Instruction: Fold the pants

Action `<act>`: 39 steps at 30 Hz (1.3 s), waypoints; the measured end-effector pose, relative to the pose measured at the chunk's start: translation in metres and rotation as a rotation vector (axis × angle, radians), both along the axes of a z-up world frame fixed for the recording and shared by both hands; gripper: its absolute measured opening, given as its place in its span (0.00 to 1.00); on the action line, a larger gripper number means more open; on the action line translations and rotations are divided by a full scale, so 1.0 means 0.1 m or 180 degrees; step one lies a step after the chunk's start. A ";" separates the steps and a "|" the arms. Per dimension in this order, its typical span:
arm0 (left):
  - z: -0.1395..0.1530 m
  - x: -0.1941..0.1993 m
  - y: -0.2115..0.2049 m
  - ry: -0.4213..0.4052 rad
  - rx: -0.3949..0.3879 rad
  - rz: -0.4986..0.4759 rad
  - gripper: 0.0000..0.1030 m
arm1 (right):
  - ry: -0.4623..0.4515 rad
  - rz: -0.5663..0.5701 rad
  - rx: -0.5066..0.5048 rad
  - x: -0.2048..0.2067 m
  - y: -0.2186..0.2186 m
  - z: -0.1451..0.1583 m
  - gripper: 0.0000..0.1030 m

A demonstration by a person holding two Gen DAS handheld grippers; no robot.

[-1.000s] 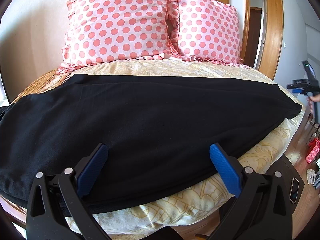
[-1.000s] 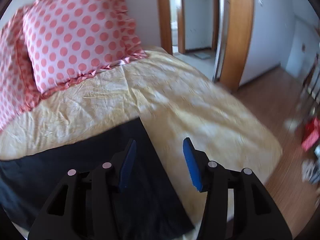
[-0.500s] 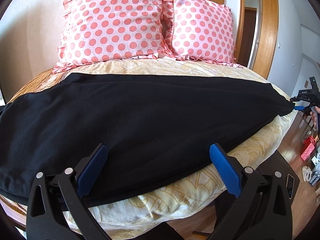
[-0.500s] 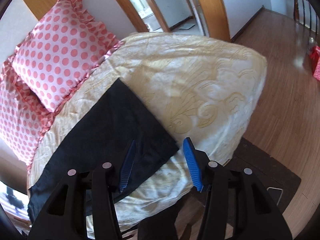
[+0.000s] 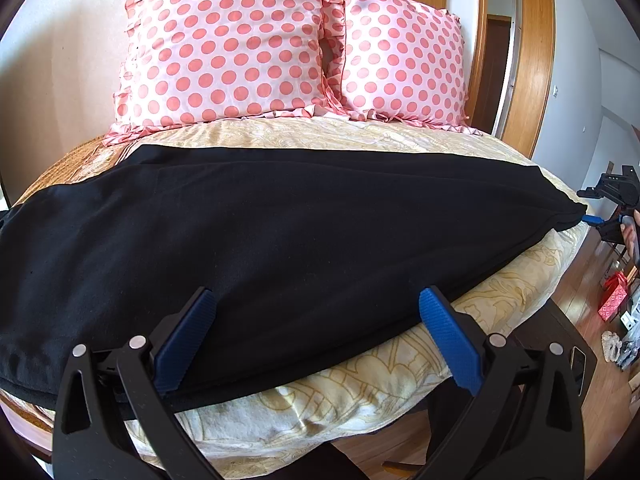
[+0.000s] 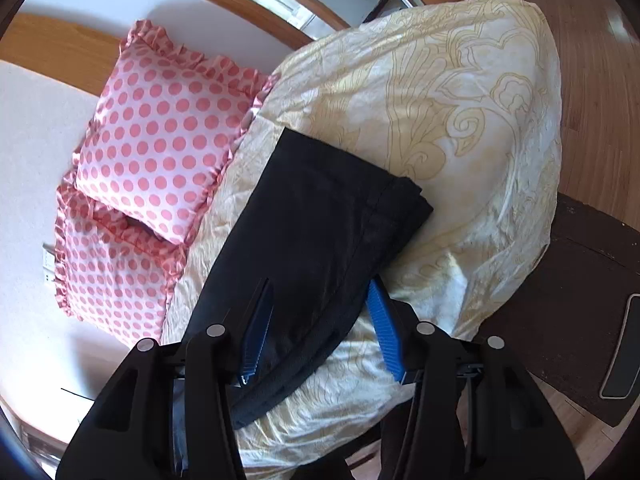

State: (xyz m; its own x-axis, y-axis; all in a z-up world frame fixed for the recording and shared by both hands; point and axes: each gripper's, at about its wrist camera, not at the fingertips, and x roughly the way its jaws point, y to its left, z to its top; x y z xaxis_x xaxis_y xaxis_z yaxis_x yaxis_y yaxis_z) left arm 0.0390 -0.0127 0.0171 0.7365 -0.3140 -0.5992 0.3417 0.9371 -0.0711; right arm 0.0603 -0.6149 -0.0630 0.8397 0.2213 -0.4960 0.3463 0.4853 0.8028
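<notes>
The left tongs (image 5: 316, 336) are standing wide open at the near edge of the bed (image 5: 360, 384), holding nothing. One blue pad (image 5: 186, 336) is lying over the black pants (image 5: 280, 220), near their lower hem side, and the other pad is over the yellow patterned bedcover just beside the cloth; if the first pad is touching the fabric I cannot tell.

The right tongs (image 6: 320, 328) are also open, moderately wide, at the right end of the bed (image 6: 460, 128). The folded leg end of the pants (image 6: 320, 216) is passing between the two blue fingers (image 6: 384, 332), but the jaws are not closed on it. In the left wrist view the right tongs (image 5: 592, 220) are showing small at the far right tip of the pants, with a blue finger right at the hem.

The pants are lying flat across the bed, from its left edge to its right edge, near the front edge. Behind them, at the head of the bed, two pink polka-dot pillows (image 5: 240, 44) are leaning side by side against the wall.
</notes>
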 end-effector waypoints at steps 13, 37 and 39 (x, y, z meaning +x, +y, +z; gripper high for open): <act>0.12 0.00 0.27 -0.0001 -0.0204 0.0196 0.98 | -0.0272 -0.0324 -0.0744 0.06 0.05 0.12 0.07; 0.21 -0.12 0.73 0.0020 -0.0451 0.0577 0.98 | -0.1326 0.3382 -0.1746 0.91 4.34 0.49 0.07; 0.24 -0.14 0.82 -0.0008 -0.0505 0.0645 0.98 | -0.1434 0.3289 -0.1657 0.91 4.29 0.59 0.07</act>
